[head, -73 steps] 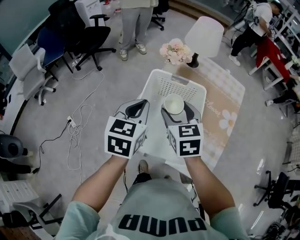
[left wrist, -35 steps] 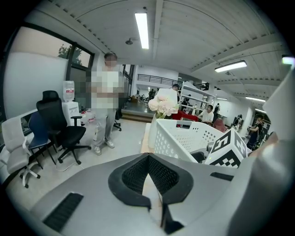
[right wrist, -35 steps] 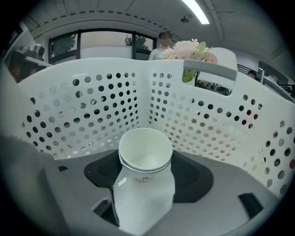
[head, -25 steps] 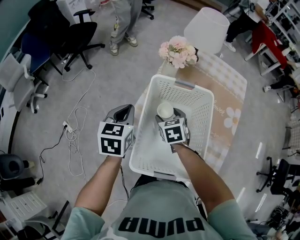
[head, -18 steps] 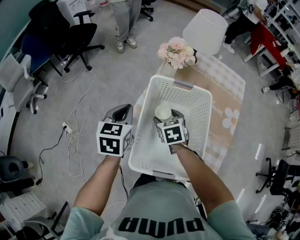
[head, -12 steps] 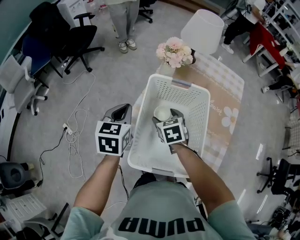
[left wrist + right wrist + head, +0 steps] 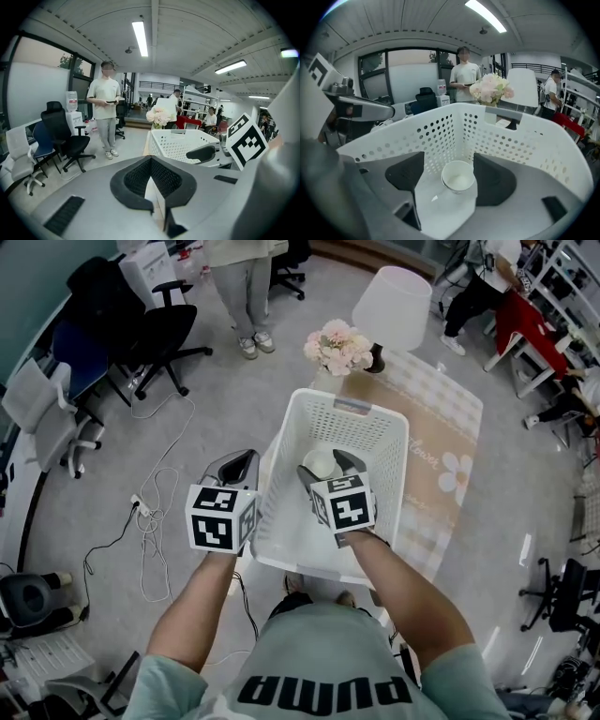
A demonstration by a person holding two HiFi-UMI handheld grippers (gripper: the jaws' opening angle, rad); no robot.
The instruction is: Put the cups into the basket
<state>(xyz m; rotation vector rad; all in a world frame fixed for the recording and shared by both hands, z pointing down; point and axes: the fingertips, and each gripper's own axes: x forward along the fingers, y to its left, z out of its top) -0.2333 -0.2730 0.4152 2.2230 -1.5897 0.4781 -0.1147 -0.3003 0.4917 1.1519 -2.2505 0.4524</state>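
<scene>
A white perforated plastic basket (image 7: 386,439) stands on the floor in front of me. My right gripper (image 7: 324,465) reaches down inside it, open. A small white paper cup (image 7: 320,463) sits between its jaws with its mouth up. In the right gripper view the cup (image 7: 458,177) stands in front of the basket wall (image 7: 525,136), close to the right pad (image 7: 492,180) and with a gap to the left pad. My left gripper (image 7: 246,461) hovers just outside the basket's left rim, shut, with nothing between its fingers (image 7: 140,180).
Pink flowers (image 7: 336,345) and a white lamp (image 7: 392,306) stand beyond the basket on a beige checked rug (image 7: 442,451). Cables (image 7: 155,498) lie on the floor to the left. Office chairs (image 7: 155,329) and a standing person (image 7: 239,277) are farther back.
The right gripper carried the cup down into the basket, and its jaws have since spread apart around it. The left gripper has stayed shut beside the basket's left rim.
</scene>
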